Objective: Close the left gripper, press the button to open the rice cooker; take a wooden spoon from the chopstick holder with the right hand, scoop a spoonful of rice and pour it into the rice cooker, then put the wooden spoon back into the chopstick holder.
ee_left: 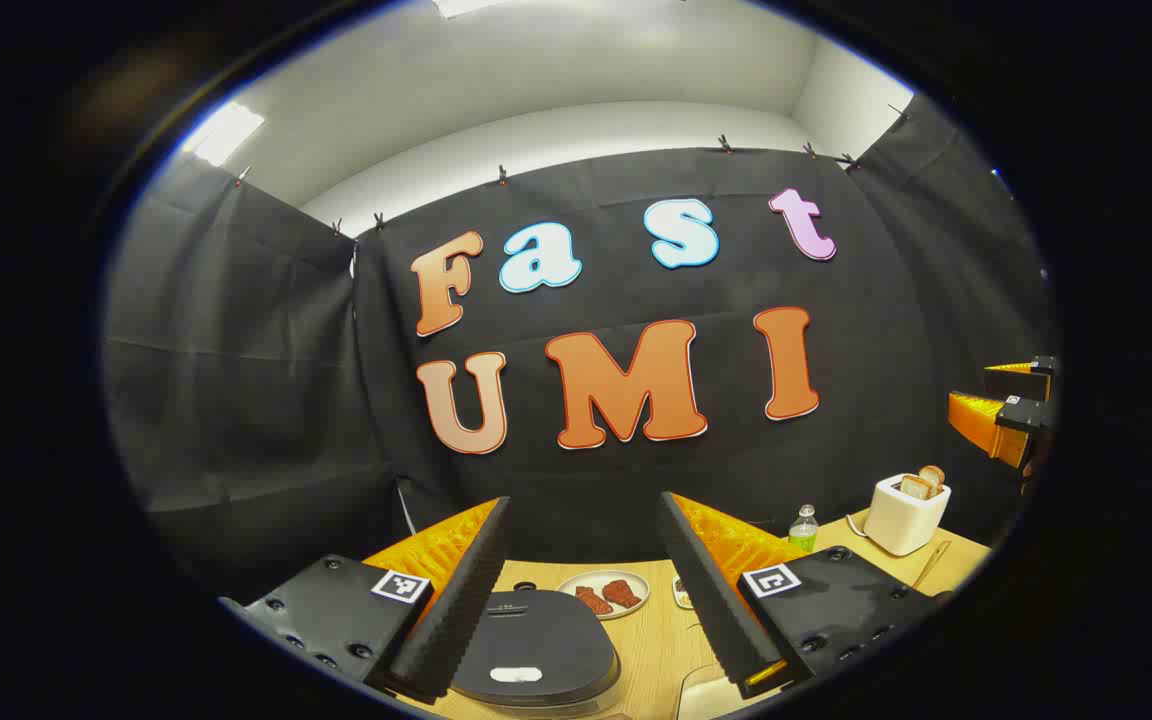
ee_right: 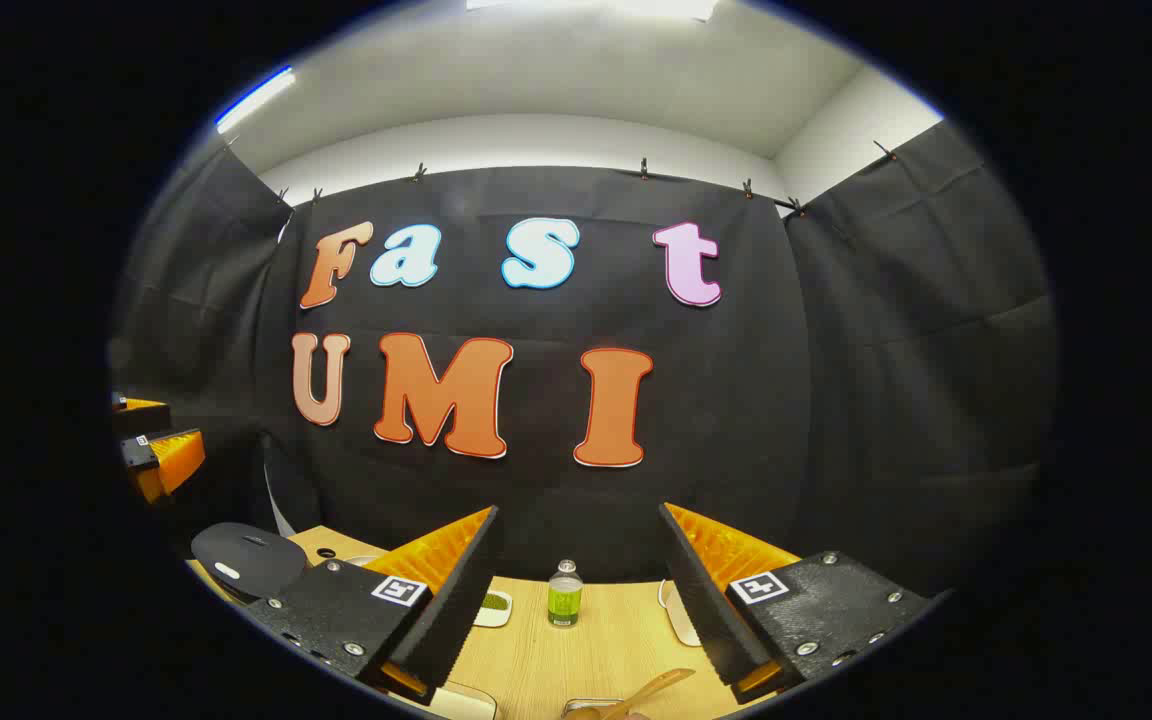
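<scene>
Both pairs of fingers stand wide, holding nothing. The left gripper [ee_left: 584, 590] has the shut rice cooker [ee_left: 536, 650] between and below its fingers. The wooden spoon [ee_right: 651, 692] lies below the right gripper [ee_right: 581, 590]. Pressing with fingers spread may straddle the button [ee_left: 516, 675].

My bench [ee_left: 656, 650] is pale wood, showing along the bottom of both views. In the left gripper view the dark-lidded rice cooker [ee_left: 536, 650] sits at the bottom centre, with a plate [ee_left: 604, 594] of reddish pieces just behind it, a green bottle [ee_left: 803, 528] to the right, and a white toaster [ee_left: 906, 514] holding bread at the far right. In the right gripper view a small dish [ee_right: 492, 607] lies beside the bottle at centre, and a wooden spoon [ee_right: 651, 692] rests at the bottom edge.
</scene>
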### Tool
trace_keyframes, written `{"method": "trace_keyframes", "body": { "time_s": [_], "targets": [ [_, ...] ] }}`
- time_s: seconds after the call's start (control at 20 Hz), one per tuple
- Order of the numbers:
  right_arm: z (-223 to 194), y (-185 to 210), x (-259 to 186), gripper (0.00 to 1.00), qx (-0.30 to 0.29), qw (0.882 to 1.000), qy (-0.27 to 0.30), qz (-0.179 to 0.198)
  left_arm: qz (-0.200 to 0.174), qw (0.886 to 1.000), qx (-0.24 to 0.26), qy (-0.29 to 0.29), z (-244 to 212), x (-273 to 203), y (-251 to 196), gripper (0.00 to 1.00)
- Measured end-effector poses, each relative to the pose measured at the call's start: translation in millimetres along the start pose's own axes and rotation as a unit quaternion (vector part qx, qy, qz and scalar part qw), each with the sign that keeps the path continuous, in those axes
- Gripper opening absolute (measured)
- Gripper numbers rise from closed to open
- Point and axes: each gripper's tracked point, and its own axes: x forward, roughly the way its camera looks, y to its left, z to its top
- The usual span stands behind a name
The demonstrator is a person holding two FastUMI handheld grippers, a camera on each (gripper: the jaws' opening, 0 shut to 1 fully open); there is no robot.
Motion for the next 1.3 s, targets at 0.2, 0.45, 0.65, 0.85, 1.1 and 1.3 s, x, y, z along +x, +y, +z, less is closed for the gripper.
{"method": "trace_keyframes", "body": {
  "time_s": [0.2,0.45,0.65,0.85,1.1,1.3],
  "targets": [
    [0,0,2,0.96,0.001,1.000,0.000,0.000,0.011,1.000,-0.001,0.002,1,1,8,0.98],
    [-9,-1,4,0.96,-0.001,1.000,0.009,-0.006,0.000,1.000,-0.003,0.016,-7,8,8,1.00],
    [-12,-6,4,0.94,-0.008,1.000,0.012,-0.013,0.007,1.000,-0.012,0.014,-6,15,18,0.92],
    [-14,-13,5,0.94,-0.009,1.000,0.013,-0.022,0.005,1.000,-0.011,0.017,-8,22,22,0.95],
    [-19,-23,8,0.94,-0.011,0.999,0.016,-0.035,-0.005,0.999,-0.022,0.033,-14,33,21,0.78],
    [-28,-29,8,0.95,-0.008,0.999,0.026,-0.043,-0.023,0.998,-0.013,0.064,-26,43,16,0.08]
  ]
}}
